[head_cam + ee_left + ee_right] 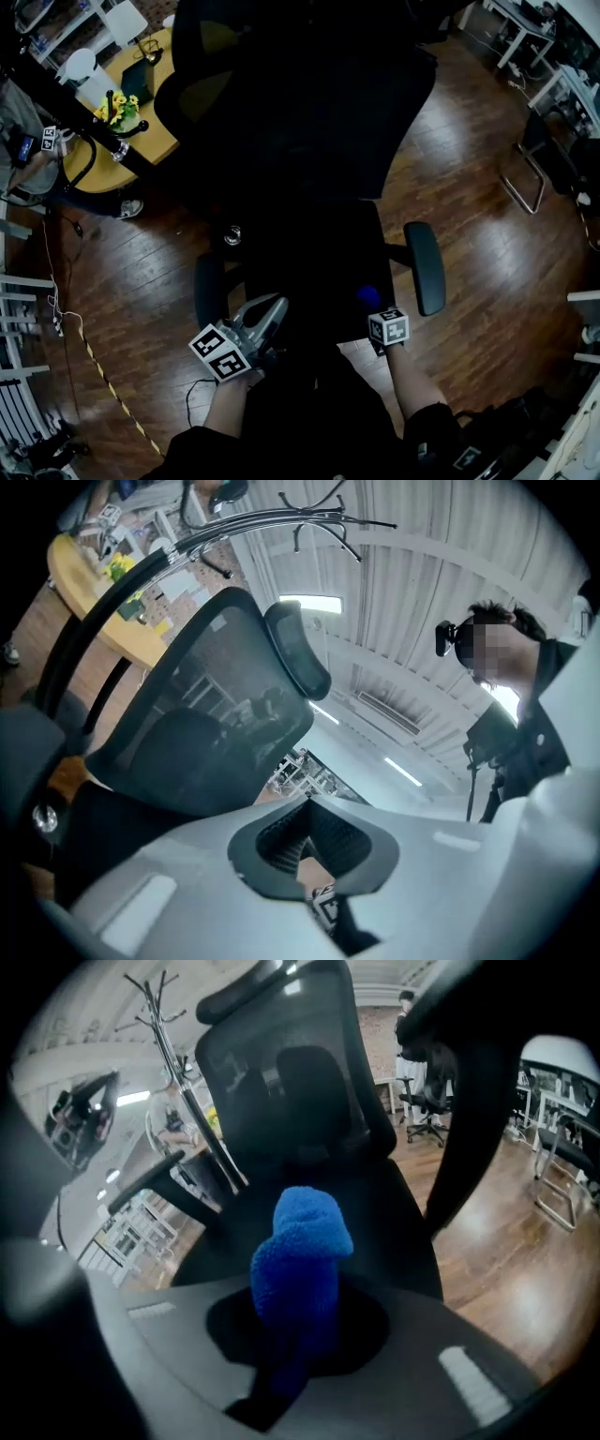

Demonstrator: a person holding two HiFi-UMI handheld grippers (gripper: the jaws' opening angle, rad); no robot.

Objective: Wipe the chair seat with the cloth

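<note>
A black office chair stands in front of me, with its seat (pixel 319 258) just beyond both grippers and its mesh backrest (pixel 309 103) further off. My right gripper (pixel 373 307) is shut on a blue fluffy cloth (pixel 367 296) at the seat's near right edge. In the right gripper view the cloth (pixel 302 1255) sticks up out of the jaws, above the seat (pixel 398 1227). My left gripper (pixel 270 311) hovers at the seat's near left edge. Its ridged pads (pixel 281 841) are together with nothing between them, and they point up at the backrest (pixel 206 728).
Armrests (pixel 427 267) (pixel 208 291) flank the seat. A round wooden table (pixel 159 122) with yellow flowers (pixel 117 108) stands at the back left, with a seated person (pixel 23 150) beside it. A coat rack (pixel 164 1035) rises left of the chair. A metal-framed chair (pixel 539 169) stands to the right.
</note>
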